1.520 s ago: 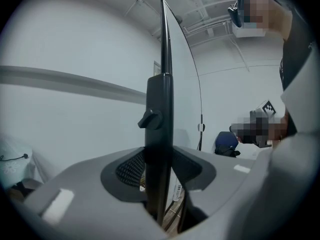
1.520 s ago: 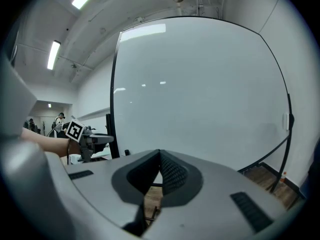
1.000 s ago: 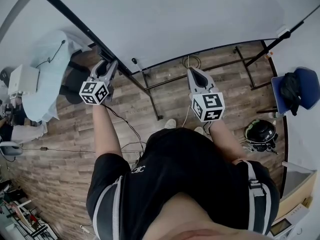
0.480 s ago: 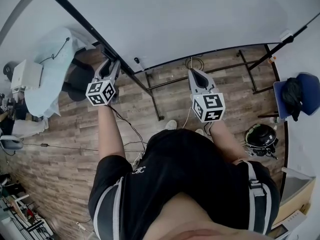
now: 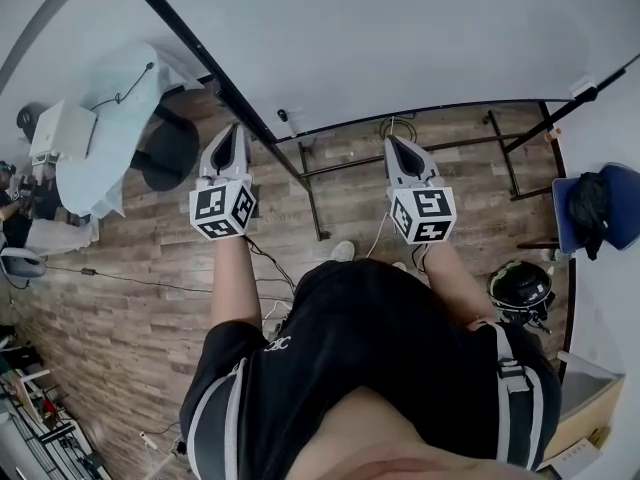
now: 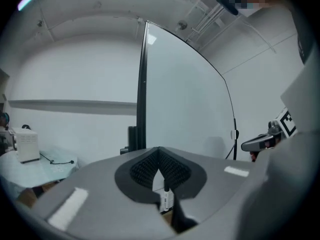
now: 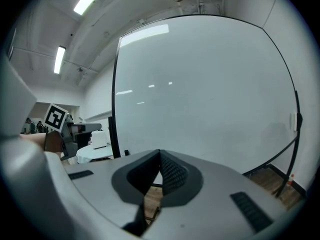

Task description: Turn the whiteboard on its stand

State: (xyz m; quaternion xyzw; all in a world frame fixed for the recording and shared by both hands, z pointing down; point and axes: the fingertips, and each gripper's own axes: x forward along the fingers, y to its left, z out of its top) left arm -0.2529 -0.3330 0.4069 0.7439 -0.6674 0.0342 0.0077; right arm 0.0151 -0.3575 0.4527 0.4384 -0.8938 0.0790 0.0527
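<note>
The big whiteboard [image 5: 380, 38] in its black frame fills the top of the head view, standing on a black tube stand [image 5: 310, 198]. My left gripper [image 5: 232, 130] is shut and empty, its tips just short of the board's left frame edge [image 6: 141, 84]. Further right, my right gripper [image 5: 391, 142] is shut too, pointing at the board's lower edge with nothing in it. In the left gripper view the jaws [image 6: 159, 150] meet at the tip, and a marker pen [image 6: 166, 200] shows below them. The board's face [image 7: 210, 94] fills the right gripper view behind the closed jaws [image 7: 160, 154].
A round table with a pale cloth [image 5: 105, 133] and a white device [image 5: 58, 130] stands left of the board, a black stool [image 5: 170, 153] beside it. A blue chair with a dark bag [image 5: 598, 203] and a black helmet [image 5: 520, 286] lie at right. Cables [image 5: 150, 283] cross the wooden floor.
My left gripper has come off the board's left frame, drawn back toward me and to the right, and its jaws have shut. The right gripper has barely moved.
</note>
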